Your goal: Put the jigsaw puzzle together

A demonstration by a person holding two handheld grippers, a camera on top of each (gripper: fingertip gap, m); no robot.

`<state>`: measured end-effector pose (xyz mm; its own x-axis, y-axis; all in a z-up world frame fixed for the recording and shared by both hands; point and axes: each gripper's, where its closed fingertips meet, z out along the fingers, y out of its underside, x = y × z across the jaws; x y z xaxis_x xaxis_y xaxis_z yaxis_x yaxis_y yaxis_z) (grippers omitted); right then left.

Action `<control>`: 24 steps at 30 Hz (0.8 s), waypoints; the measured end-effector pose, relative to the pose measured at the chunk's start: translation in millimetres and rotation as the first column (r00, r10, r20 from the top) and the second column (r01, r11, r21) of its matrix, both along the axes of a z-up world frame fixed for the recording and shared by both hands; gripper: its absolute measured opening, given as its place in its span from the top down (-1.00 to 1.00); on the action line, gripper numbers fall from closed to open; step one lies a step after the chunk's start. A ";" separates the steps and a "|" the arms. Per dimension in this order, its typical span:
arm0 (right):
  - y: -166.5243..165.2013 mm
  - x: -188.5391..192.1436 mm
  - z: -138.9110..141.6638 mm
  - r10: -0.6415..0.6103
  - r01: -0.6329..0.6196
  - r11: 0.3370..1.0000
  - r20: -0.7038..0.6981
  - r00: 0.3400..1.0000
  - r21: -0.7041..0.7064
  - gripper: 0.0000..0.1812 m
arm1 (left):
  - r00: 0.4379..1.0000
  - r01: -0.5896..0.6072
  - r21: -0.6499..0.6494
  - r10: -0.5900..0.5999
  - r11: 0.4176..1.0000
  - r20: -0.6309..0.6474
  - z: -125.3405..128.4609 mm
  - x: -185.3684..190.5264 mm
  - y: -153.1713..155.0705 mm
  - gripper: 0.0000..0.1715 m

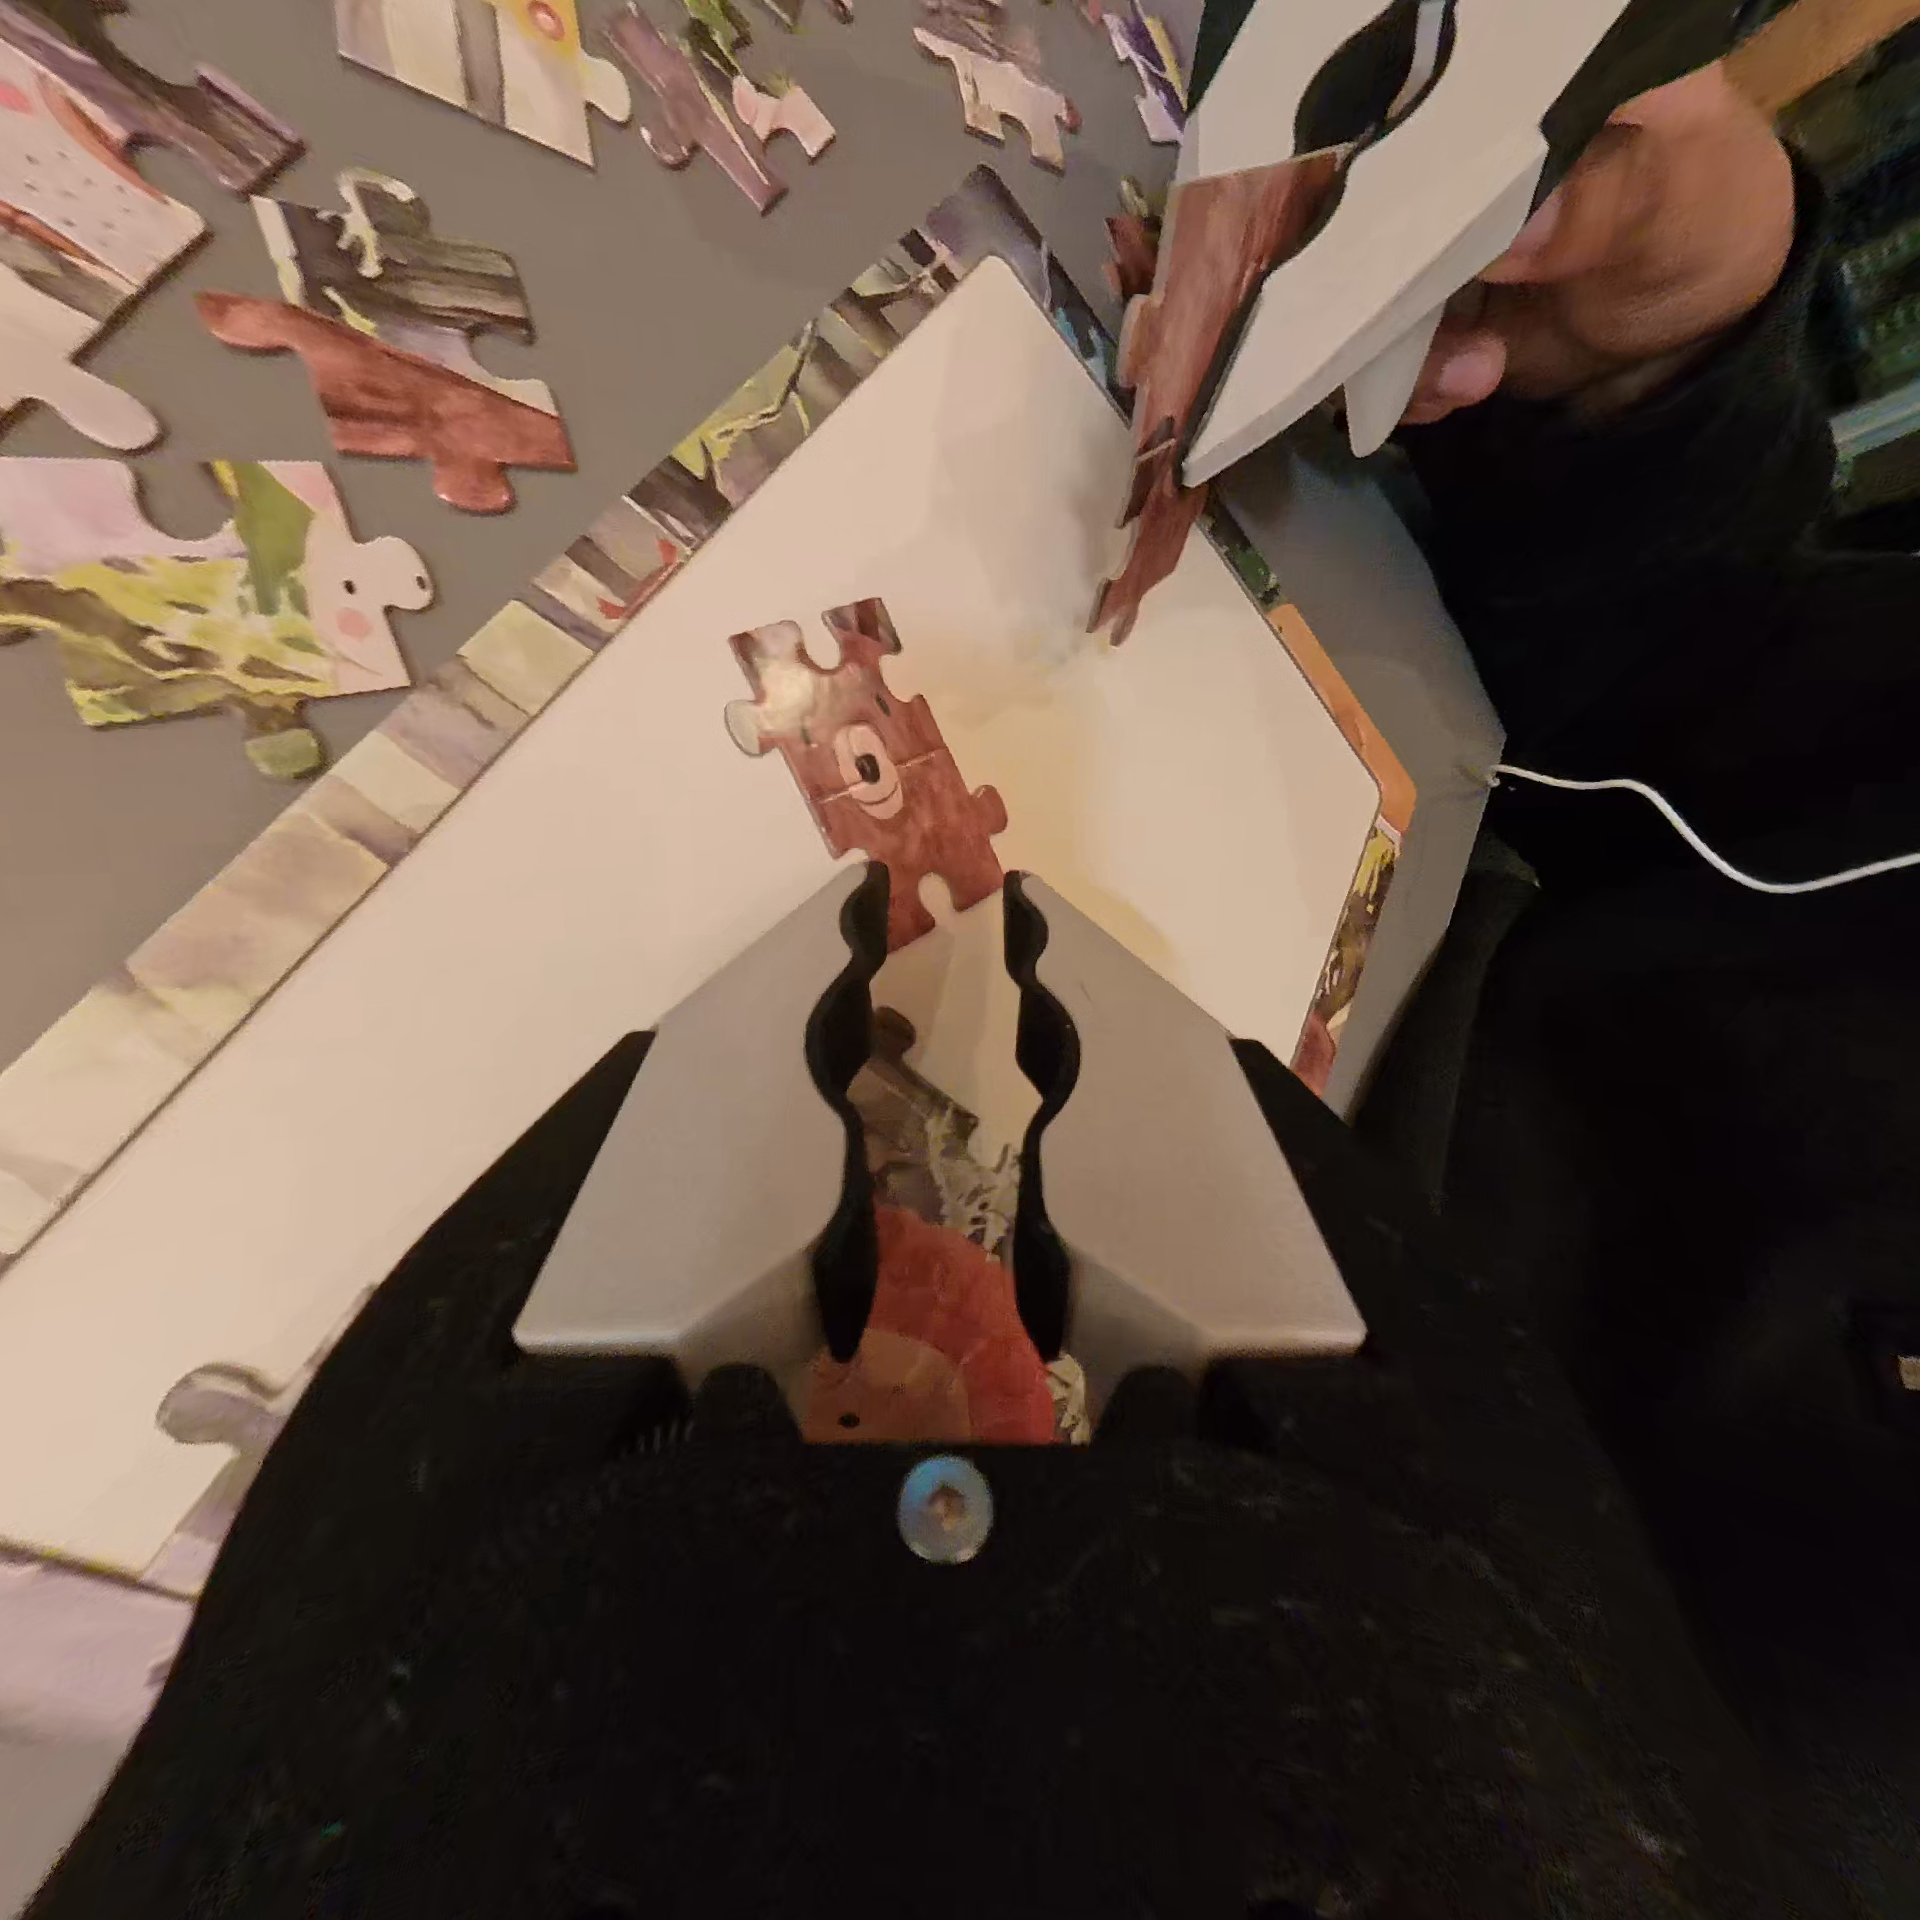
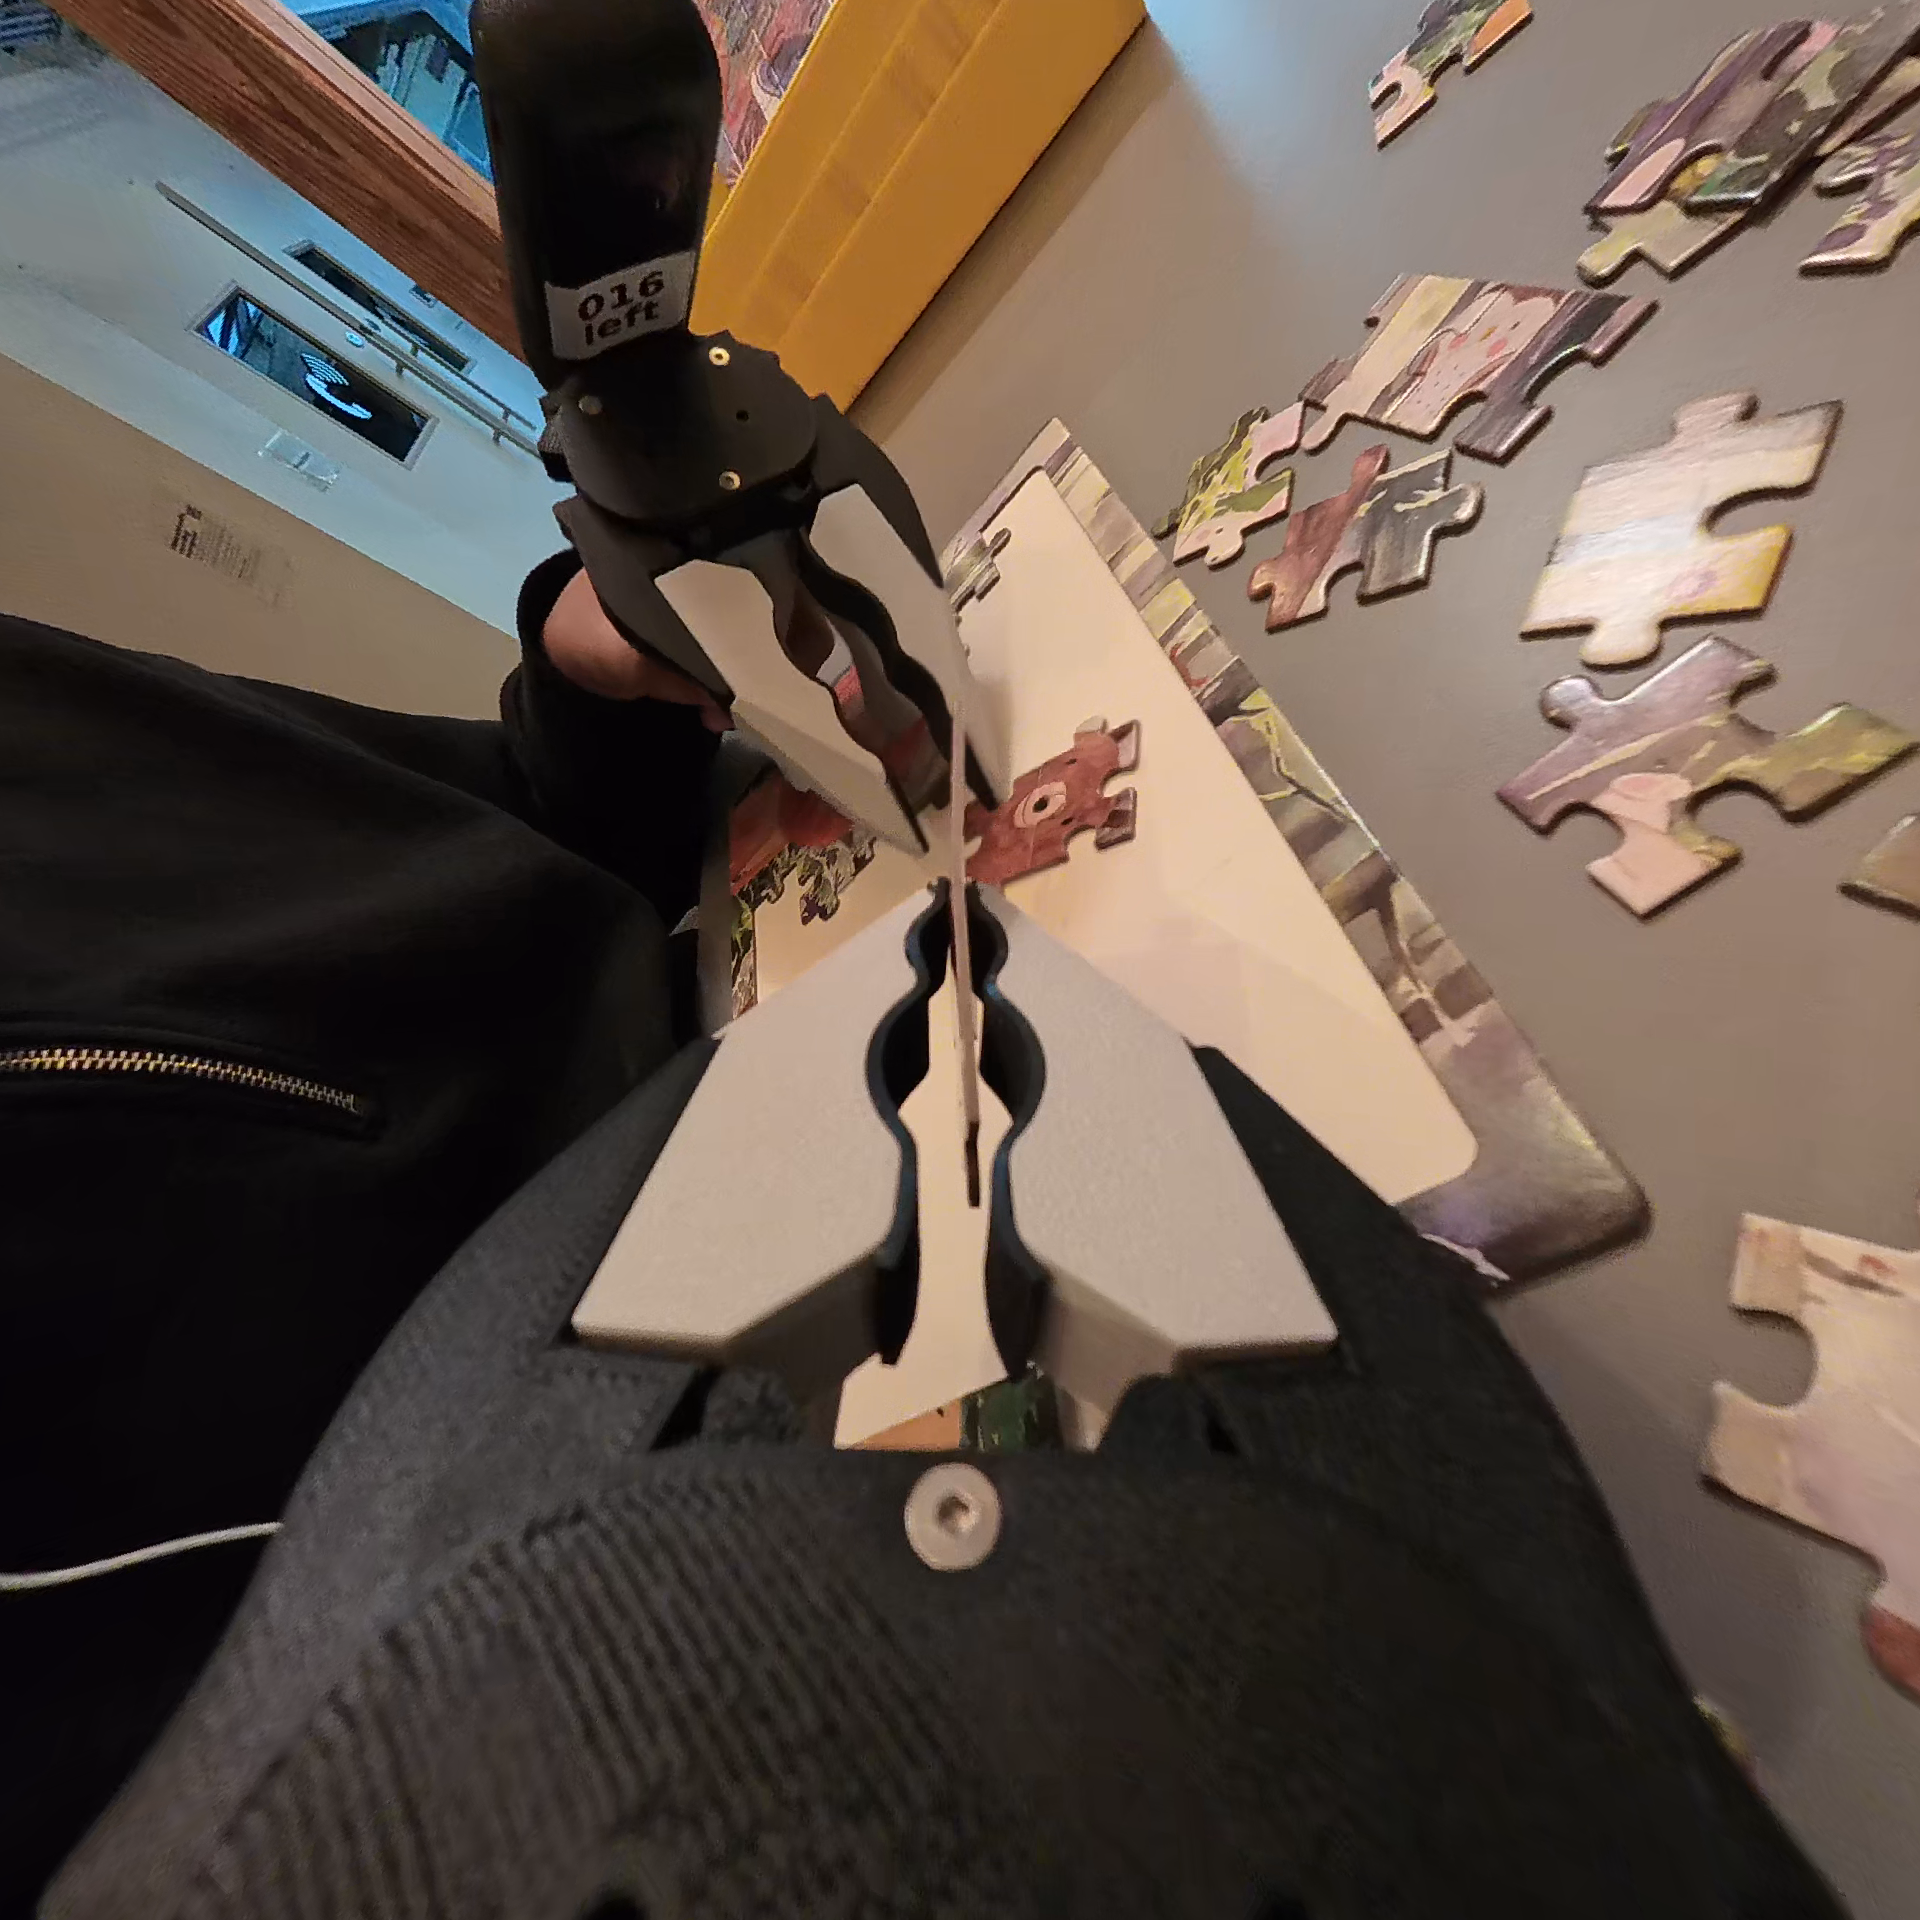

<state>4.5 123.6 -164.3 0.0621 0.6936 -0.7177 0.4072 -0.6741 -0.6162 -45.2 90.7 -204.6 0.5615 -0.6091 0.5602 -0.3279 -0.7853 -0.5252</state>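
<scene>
Here, your left gripper point(image 1: 940, 883) carries a small white label with black characters on its dark body, seen in the right wrist view, and a pale sheet with dark print hangs on the far wall point(image 2: 223, 551), too blurred to make out. Your left gripper point(image 2: 951, 821) points steeply down at the white puzzle tray point(image 1: 520, 1039), its fingers spread apart with nothing between them, the tips resting just at the lower edge of the joined brown pieces point(image 1: 873, 769) that lie on the tray's bare white floor; more joined pieces point(image 1: 935, 1299) in red and purple lie directly under the fingers. Your right gripper point(image 1: 1174, 457) comes in from the upper right, tilted down toward the tray, and your bare hand point(image 1: 1642, 260) wraps its handle under a black sleeve. It pinches a brown puzzle piece point(image 1: 1184, 395) on edge, so that the piece hangs nearly upright with its lower knob close above the tray; in the right wrist view the piece point(image 2: 966, 1039) shows only as a thin pale strip between the pressed fingers of the right gripper point(image 2: 961, 904). The tray's printed border point(image 1: 665, 499) frames it, and loose pieces point(image 1: 384, 343) lie scattered on the grey desk point(image 1: 644, 281) beyond. A yellow box point(image 2: 914, 156) stands at the desk's far end, and a white cable point(image 1: 1662, 821) runs past the tray's corner.
</scene>
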 end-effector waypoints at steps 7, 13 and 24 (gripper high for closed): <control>2.5 0.9 1.5 -0.012 0.012 1.000 -0.005 1.000 0.007 1.00 | 0.999 0.034 -0.008 -0.034 0.999 0.034 2.9 10.5 -6.0 0.75; 4.1 1.6 1.3 -0.019 0.019 1.000 -0.006 1.000 0.007 1.00 | 0.995 0.066 0.000 -0.065 0.998 0.069 3.8 21.9 -9.9 0.74; 4.7 1.5 3.5 -0.022 0.022 1.000 -0.017 1.000 0.013 1.00 | 0.998 -0.017 0.070 0.013 0.997 0.056 15.2 3.6 6.2 0.70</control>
<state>6.0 128.3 -160.8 0.0653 0.7015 -0.7097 0.3819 -0.6747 -0.6317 -41.5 97.0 -189.4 0.5398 -0.6398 0.5470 -0.2849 -0.7504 -0.5965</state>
